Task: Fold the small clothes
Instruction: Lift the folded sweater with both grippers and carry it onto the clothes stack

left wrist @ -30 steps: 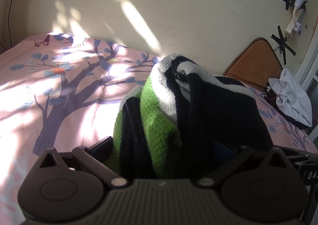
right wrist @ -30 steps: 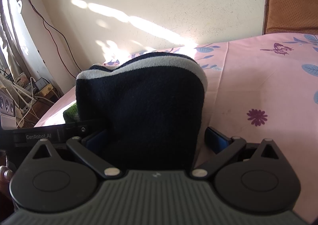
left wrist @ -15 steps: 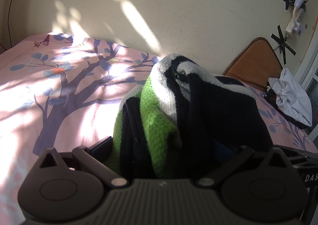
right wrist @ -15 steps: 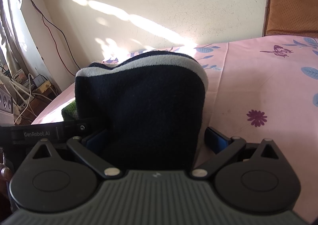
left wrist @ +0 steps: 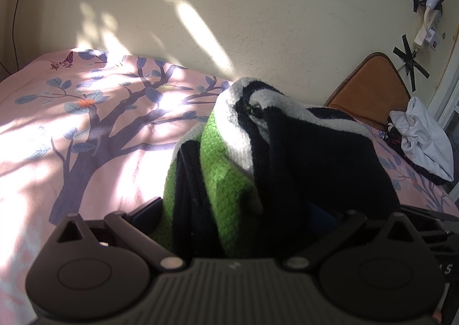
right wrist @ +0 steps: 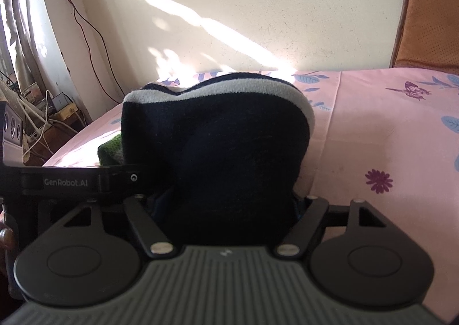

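A thick knit garment (left wrist: 287, 158) in black, white and green stripes stands bunched up on the pink bed sheet (left wrist: 86, 130). My left gripper (left wrist: 232, 210) has its jaws spread wide around the lower end, and the left pad's face shows beside the green edge. In the right wrist view the garment (right wrist: 223, 147) shows mostly black with a white band on top. My right gripper (right wrist: 225, 204) is closing on it, and the black fabric fills the whole gap between the pads. A finger of the left gripper (right wrist: 86, 181) reaches in from the left beside the garment.
The sheet carries a printed tree and flowers. A cream wall (left wrist: 258, 38) runs behind the bed. An orange cushion (left wrist: 373, 89) leans at the wall, with a white cloth (left wrist: 421, 141) beside it. Cables and boxes (right wrist: 43, 112) sit off the bed's left edge.
The right gripper's jaws have drawn inward against the black fabric. It has rolled slightly. The left gripper and the garment's shape look the same.
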Motion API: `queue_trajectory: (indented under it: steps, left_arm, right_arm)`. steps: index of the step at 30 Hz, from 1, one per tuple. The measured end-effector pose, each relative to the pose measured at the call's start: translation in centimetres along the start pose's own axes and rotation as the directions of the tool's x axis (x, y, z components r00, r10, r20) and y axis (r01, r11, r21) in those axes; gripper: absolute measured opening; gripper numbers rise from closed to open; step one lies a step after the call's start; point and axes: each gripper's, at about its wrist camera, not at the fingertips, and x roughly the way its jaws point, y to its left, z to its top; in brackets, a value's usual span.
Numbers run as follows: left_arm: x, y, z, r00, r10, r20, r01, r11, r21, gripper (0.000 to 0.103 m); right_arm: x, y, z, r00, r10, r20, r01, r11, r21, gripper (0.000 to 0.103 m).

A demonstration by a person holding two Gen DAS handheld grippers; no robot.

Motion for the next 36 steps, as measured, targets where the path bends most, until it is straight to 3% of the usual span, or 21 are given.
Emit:
queue_trajectory:
  steps: [4, 6, 11, 14, 18, 23, 26, 30, 36]
  left_arm:
    - [-0.1, 0.1, 0.0, 1.000, -0.008, 0.007, 0.009, 1.000, -0.009, 0.103]
    - [-0.4, 0.3, -0.1, 0.999, -0.022, 0.029, 0.023, 1.000, -0.019, 0.097]
    - [-2.6, 0.1, -0.1, 0.985, -0.078, 0.155, 0.083, 0.996, -0.026, 0.090]
    - [-3.9, 0.2, 0.2, 0.972, -0.086, 0.219, 0.099, 0.994, -0.047, 0.088]
    - [-5.0, 0.0, 0.8, 0.967, -0.076, 0.243, 0.097, 0.993, -0.075, 0.084]
    - [-6.2, -2.2, 2.6, 0.959, -0.086, 0.270, 0.102, 0.994, -0.046, 0.083]
    - [-5.8, -4.7, 4.4, 0.956, -0.119, 0.270, 0.126, 0.992, -0.007, 0.083]
    - [-3.4, -11.4, 8.0, 0.949, -0.195, 0.248, 0.180, 0.980, 0.083, 0.083]
    - [3.0, -26.5, 14.5, 0.913, -0.343, 0.220, 0.294, 0.929, 0.225, 0.083]
  right_arm:
    - [-0.2, 1.4, 0.4, 0.999, -0.036, 0.030, 0.039, 0.994, -0.103, 0.060]
    - [-0.4, 2.3, 0.7, 0.997, -0.049, 0.052, 0.058, 0.983, -0.177, 0.055]
    - [-1.2, 4.3, 1.6, 0.990, -0.037, 0.134, 0.079, 0.943, -0.324, 0.044]
    - [-1.6, 5.4, 2.2, 0.983, -0.019, 0.185, 0.090, 0.919, -0.383, 0.042]
    - [-1.8, 5.7, 3.2, 0.978, 0.008, 0.211, 0.081, 0.908, -0.411, 0.041]
    - [-3.5, 5.0, 3.9, 0.962, 0.022, 0.273, 0.103, 0.894, -0.436, 0.041]
    - [-5.2, 3.9, 4.4, 0.945, 0.003, 0.327, 0.148, 0.888, -0.435, 0.040]
    - [-7.8, 0.1, 5.7, 0.910, -0.067, 0.410, 0.247, 0.881, -0.403, 0.040]
    - [-13.7, -11.0, 10.0, 0.804, -0.245, 0.541, 0.426, 0.873, -0.239, 0.040]
